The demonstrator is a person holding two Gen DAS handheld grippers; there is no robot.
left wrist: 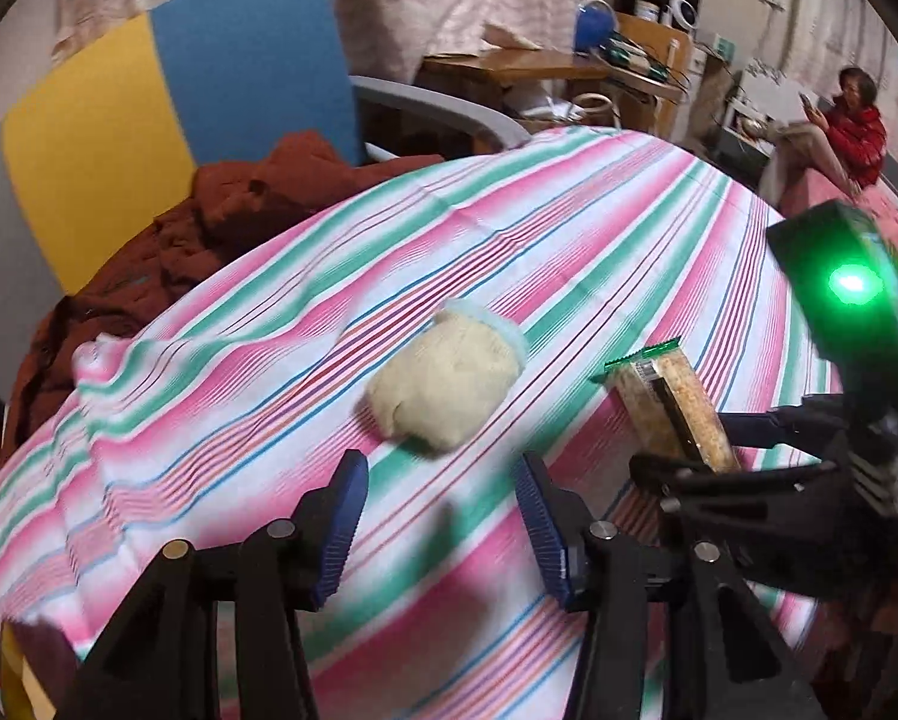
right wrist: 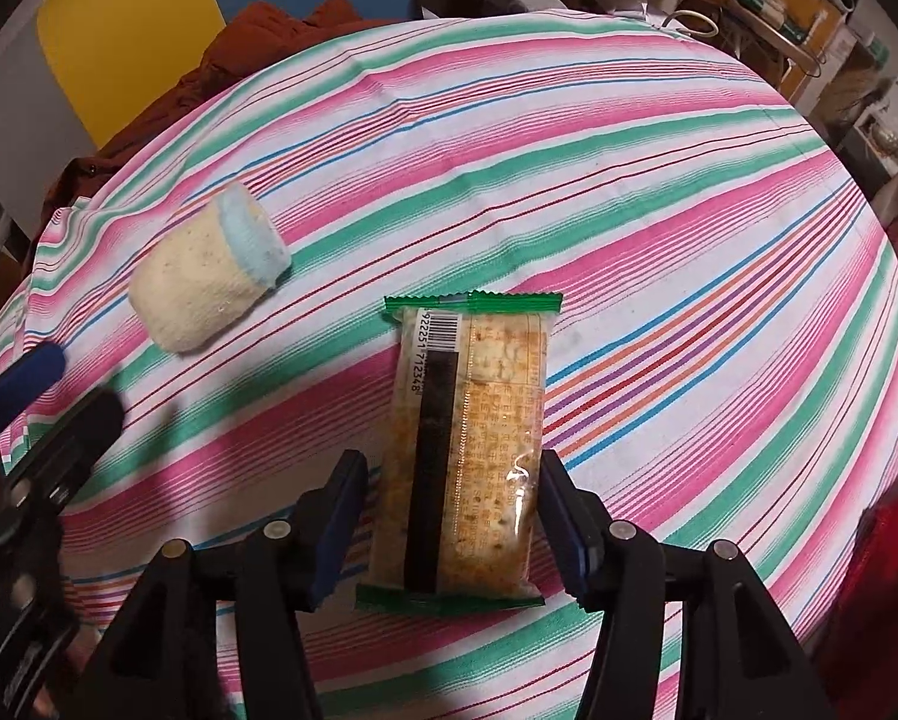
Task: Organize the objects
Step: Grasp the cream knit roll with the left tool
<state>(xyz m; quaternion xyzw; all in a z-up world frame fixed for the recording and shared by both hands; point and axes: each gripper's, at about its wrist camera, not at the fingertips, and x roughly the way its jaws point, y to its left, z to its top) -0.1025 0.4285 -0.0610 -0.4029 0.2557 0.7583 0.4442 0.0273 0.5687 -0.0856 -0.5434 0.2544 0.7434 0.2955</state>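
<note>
A rolled cream sock with a pale blue cuff (left wrist: 449, 384) (right wrist: 203, 294) lies on the striped tablecloth (left wrist: 509, 228) (right wrist: 629, 180). My left gripper (left wrist: 440, 468) (right wrist: 53, 402) is open just short of the sock, with nothing between its blue pads. A clear snack packet with green ends and a barcode (right wrist: 467, 420) (left wrist: 671, 396) sits lengthwise between the fingers of my right gripper (right wrist: 452, 462) (left wrist: 707, 450), which is shut on it. In the left wrist view the packet is tilted up off the cloth, to the right of the sock.
A yellow and blue chair (left wrist: 179, 84) stands beyond the table's far left edge with a rust-brown garment (left wrist: 221, 210) heaped on it. A cluttered wooden desk (left wrist: 539, 66) is behind. A person in a red jacket (left wrist: 851, 132) sits at the far right.
</note>
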